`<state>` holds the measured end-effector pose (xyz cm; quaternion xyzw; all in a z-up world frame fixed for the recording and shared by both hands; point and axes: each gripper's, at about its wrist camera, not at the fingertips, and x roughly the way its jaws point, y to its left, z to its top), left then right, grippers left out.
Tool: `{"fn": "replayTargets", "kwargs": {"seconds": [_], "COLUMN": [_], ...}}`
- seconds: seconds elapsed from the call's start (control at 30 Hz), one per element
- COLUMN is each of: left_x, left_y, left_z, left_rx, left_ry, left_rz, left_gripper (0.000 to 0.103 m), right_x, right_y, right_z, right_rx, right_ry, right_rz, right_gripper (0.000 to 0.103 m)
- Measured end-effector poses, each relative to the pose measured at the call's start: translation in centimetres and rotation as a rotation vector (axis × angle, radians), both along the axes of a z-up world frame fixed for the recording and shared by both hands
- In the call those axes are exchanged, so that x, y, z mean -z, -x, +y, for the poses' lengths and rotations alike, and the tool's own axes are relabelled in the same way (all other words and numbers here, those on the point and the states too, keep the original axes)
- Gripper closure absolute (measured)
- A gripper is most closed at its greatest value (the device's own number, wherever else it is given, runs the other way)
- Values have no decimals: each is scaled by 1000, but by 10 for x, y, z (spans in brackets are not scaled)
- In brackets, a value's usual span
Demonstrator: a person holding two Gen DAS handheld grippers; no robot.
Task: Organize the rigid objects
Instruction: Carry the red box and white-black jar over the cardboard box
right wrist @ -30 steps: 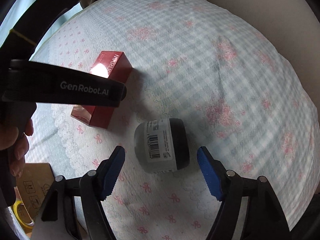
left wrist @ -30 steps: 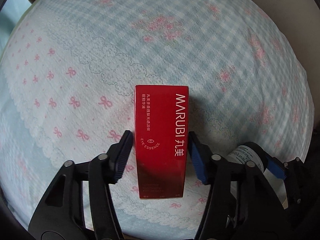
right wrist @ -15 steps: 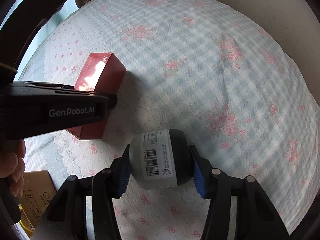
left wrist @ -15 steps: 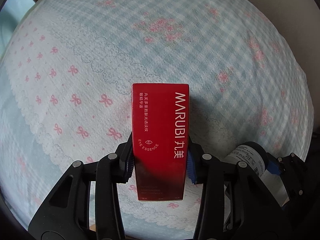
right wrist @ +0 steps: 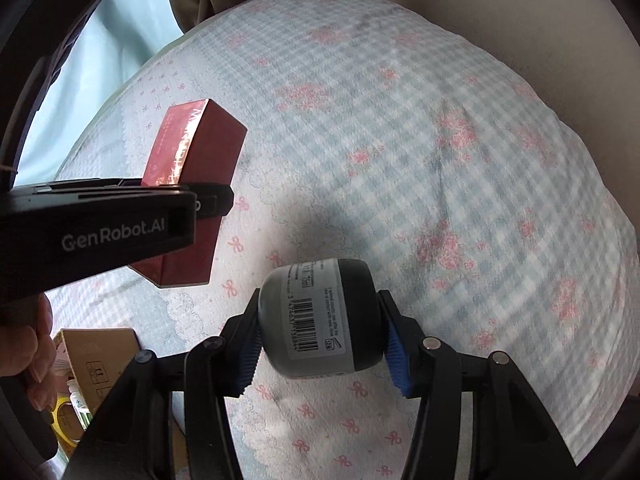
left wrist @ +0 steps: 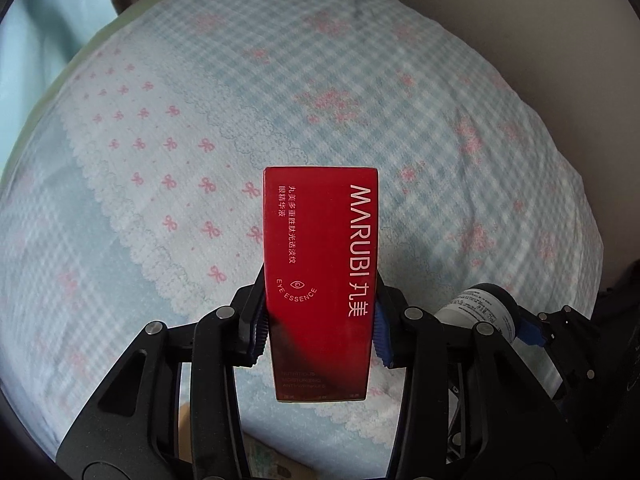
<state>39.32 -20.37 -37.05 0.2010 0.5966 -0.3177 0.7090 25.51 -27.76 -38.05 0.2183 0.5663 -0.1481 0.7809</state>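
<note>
Between the blue pads of the left claw [left wrist: 318, 334], a red carton [left wrist: 320, 276] marked MARUBI is sitting clamped at its lower half, its long axis pointing toward 12 o'clock, lifted clear of the bedspread [left wrist: 420, 128]; at 4 o'clock from it in the left wrist view, a grey jar [right wrist: 318, 318] with a black cap and a barcode label is lying on its side, squeezed between the pads of the right claw [right wrist: 320, 350]; the checked, bow-printed bedspread is lying beneath both; toward 8 o'clock in the right wrist view, a cardboard box [right wrist: 102, 354] is showing past the bed's edge.
</note>
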Motion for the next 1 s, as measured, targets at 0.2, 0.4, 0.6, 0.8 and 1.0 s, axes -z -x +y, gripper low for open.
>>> {"fn": "replayTargets", "kwargs": {"seconds": [0.2, 0.4, 0.6, 0.8, 1.0], "left_x": [-60, -124, -175, -200, -196], "left_y": [17, 39, 66, 96, 130], "left_z": [41, 97, 173, 269, 355], "left_rx": [-72, -165, -272, -400, -538], "left_ry": [63, 137, 193, 211, 201], "left_rz": [-47, -100, -166, -211, -222], "left_gripper": [65, 65, 65, 65, 65], "right_x": [-52, -111, -155, -188, -204], "right_y": [15, 21, 19, 19, 20], "right_z": [22, 56, 104, 162, 219], "right_rx": [-44, -119, -208, -302, -403], "right_ry": [28, 55, 68, 59, 11], "right_rz": [-42, -94, -152, -197, -217], "right_gripper": [54, 54, 54, 54, 54]}}
